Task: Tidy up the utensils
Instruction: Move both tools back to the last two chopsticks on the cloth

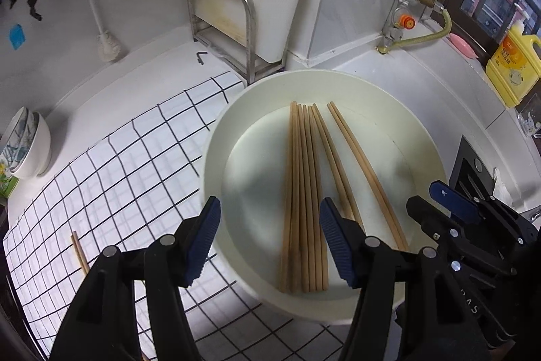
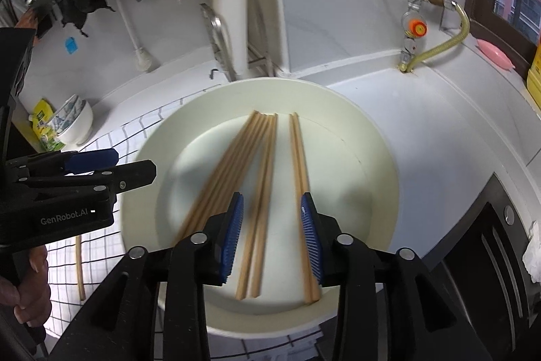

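Note:
Several wooden chopsticks (image 1: 304, 192) lie in a round white basin (image 1: 223, 131); a bundle on the left, a pair in the middle (image 2: 260, 212), a pair on the right (image 2: 299, 164). A loose chopstick (image 1: 79, 254) lies on the grid mat left of the basin. My left gripper (image 1: 270, 219) is open over the basin's near rim, above the bundle's near ends. My right gripper (image 2: 272, 222) is open above the basin, its jaws on either side of the middle pair; it shows at the right in the left wrist view (image 1: 436, 195).
A black-grid white mat (image 1: 118, 178) lies under the basin. Stacked bowls (image 1: 27, 144) stand at the left. A steel rack (image 1: 230, 22) holds a white board at the back. A gas valve and hose (image 1: 416, 9) and a yellow bottle (image 1: 514, 63) are at the right. A stove edge (image 2: 490, 246) is at the right.

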`<state>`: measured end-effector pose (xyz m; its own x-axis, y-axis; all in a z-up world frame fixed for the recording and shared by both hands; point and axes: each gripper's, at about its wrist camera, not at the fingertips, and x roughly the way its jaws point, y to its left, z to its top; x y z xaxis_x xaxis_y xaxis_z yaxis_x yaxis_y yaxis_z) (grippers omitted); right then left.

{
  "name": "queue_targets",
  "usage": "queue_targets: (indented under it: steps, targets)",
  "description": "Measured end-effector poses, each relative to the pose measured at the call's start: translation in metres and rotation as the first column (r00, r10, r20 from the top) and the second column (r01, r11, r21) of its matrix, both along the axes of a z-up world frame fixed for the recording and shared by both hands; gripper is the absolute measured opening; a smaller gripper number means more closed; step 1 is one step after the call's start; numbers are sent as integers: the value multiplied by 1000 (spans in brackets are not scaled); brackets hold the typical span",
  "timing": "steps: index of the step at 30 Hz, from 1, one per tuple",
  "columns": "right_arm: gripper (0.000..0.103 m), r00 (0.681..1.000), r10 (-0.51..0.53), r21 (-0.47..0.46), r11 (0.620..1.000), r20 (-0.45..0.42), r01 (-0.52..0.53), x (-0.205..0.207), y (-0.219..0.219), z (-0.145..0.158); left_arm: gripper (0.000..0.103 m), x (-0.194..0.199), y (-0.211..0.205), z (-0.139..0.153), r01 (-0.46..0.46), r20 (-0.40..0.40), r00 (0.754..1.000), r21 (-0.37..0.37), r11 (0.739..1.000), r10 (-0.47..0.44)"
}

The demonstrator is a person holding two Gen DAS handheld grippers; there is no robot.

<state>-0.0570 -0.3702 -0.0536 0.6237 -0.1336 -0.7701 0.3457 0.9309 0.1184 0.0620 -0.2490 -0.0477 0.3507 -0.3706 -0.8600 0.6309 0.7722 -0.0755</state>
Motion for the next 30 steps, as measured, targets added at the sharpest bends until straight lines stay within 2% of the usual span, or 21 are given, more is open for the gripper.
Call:
queue_targets:
  steps: [11, 14, 16, 22, 30]
  targets:
    - [40, 994, 105, -20, 994, 18, -105, 6, 62, 21, 64, -7, 71, 18, -96, 25, 995, -39, 995, 97]
    - [43, 988, 155, -26, 988, 27, -155, 12, 86, 24, 73, -6, 101, 17, -150, 17, 988, -39, 988, 151]
    - [45, 982, 187, -28, 982, 24, -186, 17, 102, 23, 75, -4, 123, 16, -190, 11, 982, -40, 981, 190]
    - [50, 952, 305, -22, 952, 11, -304, 36, 157, 16, 77, 1, 193, 10, -327, 22, 945, -20, 945, 327]
    - [54, 901, 430, -1, 902, -50, -431, 61, 225, -21, 85, 3, 278, -17, -495, 20, 869, 12, 869, 495]
